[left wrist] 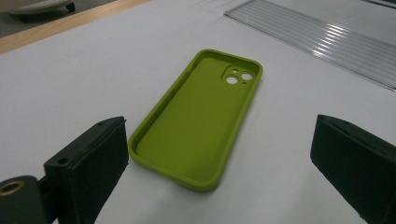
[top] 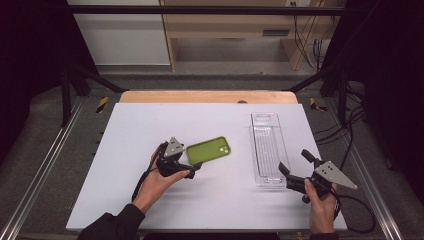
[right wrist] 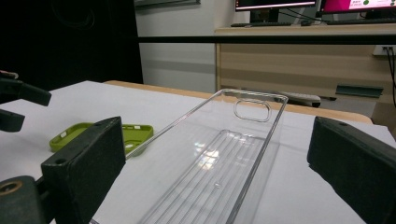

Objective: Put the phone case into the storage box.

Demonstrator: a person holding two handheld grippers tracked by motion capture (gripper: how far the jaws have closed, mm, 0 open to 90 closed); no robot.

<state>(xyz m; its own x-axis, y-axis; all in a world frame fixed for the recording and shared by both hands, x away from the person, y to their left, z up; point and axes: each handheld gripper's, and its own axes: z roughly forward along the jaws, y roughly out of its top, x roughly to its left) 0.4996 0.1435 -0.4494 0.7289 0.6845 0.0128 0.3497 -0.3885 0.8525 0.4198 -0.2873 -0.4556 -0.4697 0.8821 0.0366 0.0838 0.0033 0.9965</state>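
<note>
We see even, soft overhead light on the table (top: 150,200), bright against dark, murky edges in the high view, which looks a bit grainy. Shadows under the case (left wrist: 196,121) stay faint. The clear tray (right wrist: 224,158) catches pale glints along its ribs. In both gripper views the near jaws are soft, slightly out of focus, and the far background blurs.
</note>
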